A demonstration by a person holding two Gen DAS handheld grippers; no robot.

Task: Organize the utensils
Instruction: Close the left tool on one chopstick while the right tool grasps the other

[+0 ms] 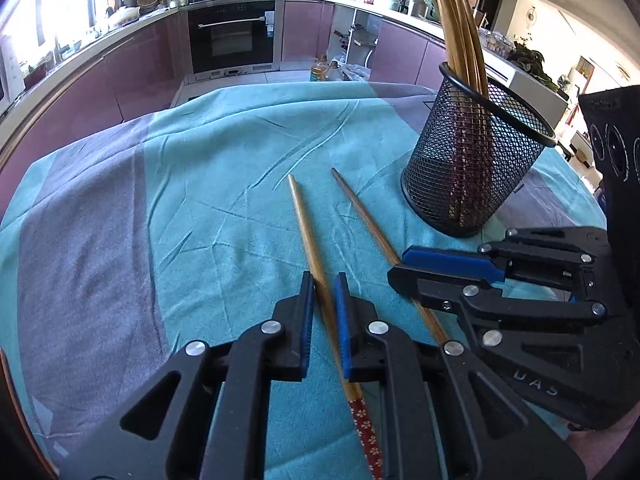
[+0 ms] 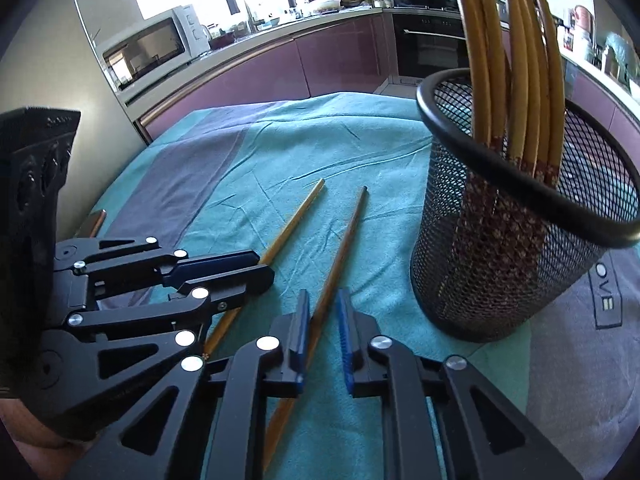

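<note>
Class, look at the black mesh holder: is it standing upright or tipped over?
Upright. The mesh holder stands on its base on the cloth, rim up, with chopsticks rising from it.

Bright window glare, fisheye-warped edges

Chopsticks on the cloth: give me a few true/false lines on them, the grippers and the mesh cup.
1. Two chopsticks lie on the teal cloth. True: left chopstick, right chopstick.
2. The mesh cup is empty. False: it holds several chopsticks.
3. The left gripper is shut on the left chopstick. True.
4. The right gripper holds nothing. False: it is shut on the right chopstick.
5. The mesh cup lies on its side. False: it stands upright.
</note>
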